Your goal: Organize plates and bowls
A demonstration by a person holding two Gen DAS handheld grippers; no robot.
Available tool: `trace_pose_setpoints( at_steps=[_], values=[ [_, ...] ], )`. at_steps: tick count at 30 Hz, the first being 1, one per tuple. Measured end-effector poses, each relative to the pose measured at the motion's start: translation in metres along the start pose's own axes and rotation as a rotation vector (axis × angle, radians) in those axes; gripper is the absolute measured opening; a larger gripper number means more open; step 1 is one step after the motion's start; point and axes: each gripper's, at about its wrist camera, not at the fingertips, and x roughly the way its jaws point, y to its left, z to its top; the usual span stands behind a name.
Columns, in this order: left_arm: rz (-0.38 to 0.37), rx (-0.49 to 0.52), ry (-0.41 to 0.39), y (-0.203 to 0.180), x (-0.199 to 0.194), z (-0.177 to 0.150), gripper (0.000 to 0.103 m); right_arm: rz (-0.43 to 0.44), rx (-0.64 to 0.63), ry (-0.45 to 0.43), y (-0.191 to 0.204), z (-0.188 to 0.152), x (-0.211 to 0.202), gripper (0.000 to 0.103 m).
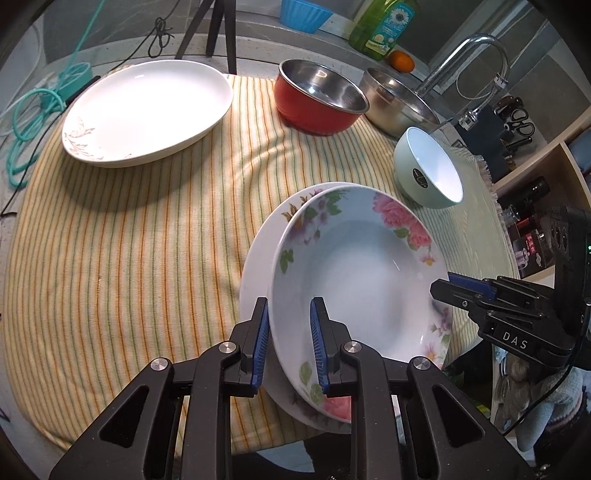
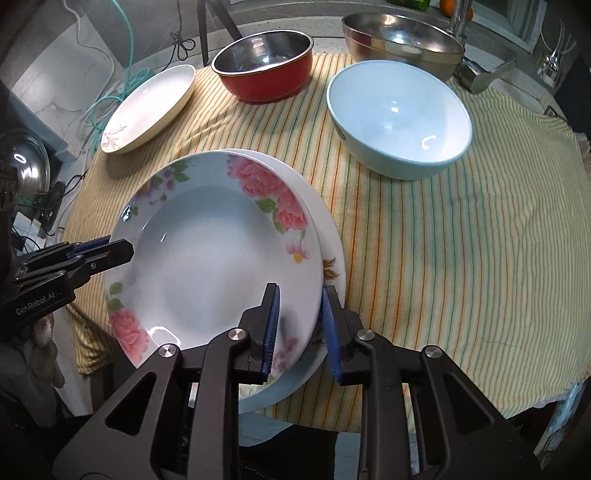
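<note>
Stacking is under way, by our reading: we have the rose-patterned deep plate (image 1: 354,280) set on a second flowered plate (image 2: 334,254) at the near edge of the table, the upper one tilted and off-centre, so the two are not nested flat yet. Our left gripper (image 1: 288,350) pinches the near rim of the rose plate, pads pressed to either face. Our right gripper (image 2: 301,328) straddles the rims on the other side; its jaws stand slightly apart and we see a gap at the outer pad, so it is not clamping.

Left to do, we judge: the large white plate (image 1: 147,110) waits alone at the far left corner, well apart from the pair. The red bowl (image 1: 317,98) and the steel bowl (image 1: 397,105) stand along the far edge, the pale blue bowl (image 2: 399,118) nearer the right edge; none is stacked.

We work over a striped cloth (image 1: 147,258) that covers the table. Beyond it we see a tap (image 1: 476,62), a green soap bottle (image 1: 384,26), an orange (image 1: 400,61), a turquoise cord (image 1: 37,110) and shelves at right.
</note>
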Motion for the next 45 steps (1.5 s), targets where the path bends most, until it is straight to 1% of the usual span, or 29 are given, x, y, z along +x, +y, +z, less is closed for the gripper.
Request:
trace_pose_setpoints(
  at_steps=[3,5,6,7,8,10,11,12,14,17,20,25,30,35,38,45],
  values=[
    [-0.003,-0.003,0.000,0.001,0.000,0.001,0.019,0.007,0.004,-0.005,-0.001,-0.001,-0.001,0.027],
    [-0.001,-0.007,-0.002,0.001,-0.001,0.001,0.019,0.009,-0.003,-0.016,0.000,-0.001,-0.003,0.030],
    [0.004,-0.010,-0.005,0.002,-0.001,0.001,0.023,0.008,-0.007,-0.024,0.001,-0.001,-0.005,0.033],
    [-0.001,-0.012,-0.010,0.002,-0.002,0.002,0.023,0.006,-0.010,-0.034,0.002,0.000,-0.007,0.044],
    [-0.004,-0.015,-0.016,0.002,-0.004,0.003,0.025,0.001,-0.009,-0.048,0.002,0.001,-0.010,0.059],
    [-0.006,-0.015,-0.028,0.002,-0.008,0.004,0.035,0.011,-0.004,-0.079,0.003,0.003,-0.016,0.069],
    [-0.004,-0.014,-0.036,0.003,-0.010,0.005,0.047,0.016,-0.003,-0.089,0.003,0.004,-0.019,0.070],
    [-0.004,-0.012,-0.046,0.003,-0.012,0.006,0.051,0.021,-0.001,-0.097,0.003,0.005,-0.022,0.071],
    [-0.002,-0.013,-0.063,0.005,-0.016,0.008,0.051,0.045,0.005,-0.119,0.004,0.008,-0.027,0.076],
    [-0.002,-0.027,-0.074,0.011,-0.020,0.012,0.051,0.078,0.017,-0.147,0.005,0.014,-0.035,0.076],
    [-0.013,-0.059,-0.088,0.021,-0.024,0.016,0.051,0.092,0.017,-0.166,0.010,0.023,-0.040,0.076],
    [0.000,-0.082,-0.123,0.040,-0.036,0.024,0.051,0.136,0.005,-0.180,0.027,0.044,-0.043,0.076],
    [0.013,-0.097,-0.187,0.067,-0.054,0.039,0.051,0.199,-0.015,-0.191,0.050,0.066,-0.042,0.076],
    [0.054,-0.112,-0.256,0.099,-0.072,0.057,0.051,0.259,-0.010,-0.195,0.074,0.088,-0.032,0.076],
    [0.047,-0.125,-0.277,0.118,-0.076,0.067,0.051,0.267,0.014,-0.201,0.083,0.101,-0.023,0.076],
    [0.056,-0.145,-0.271,0.155,-0.063,0.089,0.051,0.325,0.118,-0.161,0.086,0.127,0.004,0.076]
  ],
)
